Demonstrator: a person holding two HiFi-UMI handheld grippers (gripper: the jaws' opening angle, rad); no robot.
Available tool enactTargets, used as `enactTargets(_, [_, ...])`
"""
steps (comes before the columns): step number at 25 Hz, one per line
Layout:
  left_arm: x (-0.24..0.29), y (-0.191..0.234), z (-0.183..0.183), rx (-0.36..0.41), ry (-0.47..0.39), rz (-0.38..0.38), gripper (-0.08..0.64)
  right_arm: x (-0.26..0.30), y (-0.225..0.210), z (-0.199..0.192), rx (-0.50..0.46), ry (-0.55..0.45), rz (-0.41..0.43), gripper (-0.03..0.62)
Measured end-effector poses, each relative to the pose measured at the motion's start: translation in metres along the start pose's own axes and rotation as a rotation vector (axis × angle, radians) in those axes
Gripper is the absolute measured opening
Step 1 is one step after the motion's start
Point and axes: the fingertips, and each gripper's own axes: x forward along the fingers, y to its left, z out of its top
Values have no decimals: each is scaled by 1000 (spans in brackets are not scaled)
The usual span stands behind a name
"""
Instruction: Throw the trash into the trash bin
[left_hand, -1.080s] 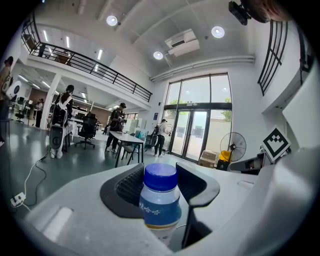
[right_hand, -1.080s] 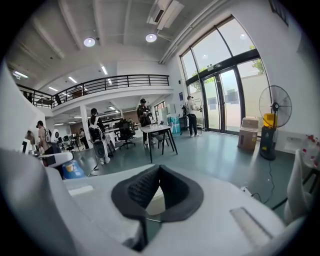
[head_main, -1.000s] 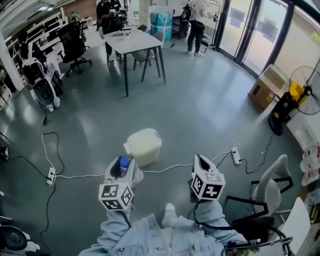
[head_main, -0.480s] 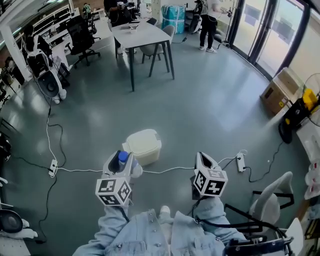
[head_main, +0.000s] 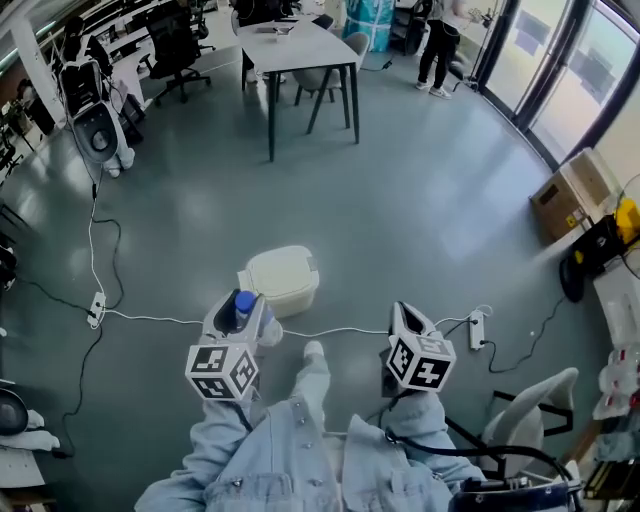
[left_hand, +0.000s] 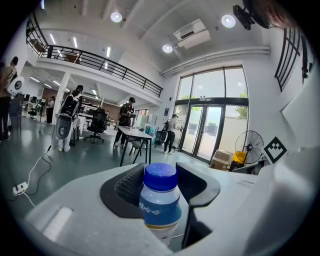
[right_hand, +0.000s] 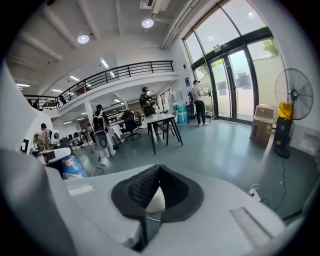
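1. As I step forward, my shoe swings out ahead of me where a moment ago it was tucked under, and the far table slides lower in the head view.
2. That tells me I'm closing on the trash bin, which now sits just beyond my left gripper on the floor, a little to its right.
3. My left gripper is clamped on the bottle, exactly as it was a second ago, so the carry is holding.
4. My right gripper has its jaws pinched together at the tips. A pale patch shows in the gap behind them, and I can't say what it is.
5. The bottle stands upright between the left pads: blue cap on top, a blue label band round a whitish body. It looks small and light, and it sits square in the grip.
6. The bin is cream-coloured with rounded corners, and its lid looks closed from above.
7. A white cable runs across the floor on the near side of the bin, right in my walking line, so I reckon I should mind my feet.
8. My read: the approach is nearly done, the drop not yet begun, and that lid likely needs opening first.
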Motion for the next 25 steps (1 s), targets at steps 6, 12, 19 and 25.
enactTargets(6, [45,15,15,-32,-33,26,210,29,-17,38,-34,-18,-12,3])
enactTargets(12, [106,35,28,-64,-47,57,210,71,-36,75,-62,-17,-24,3])
enactTargets(19, [182,51,57,-64,-60,97,210,137,-57,137,-93,-15,-13,3])
enactTargets(25, [228,80,73,-50,-63,141,210,199,-42,176,-151,-30,22,3])
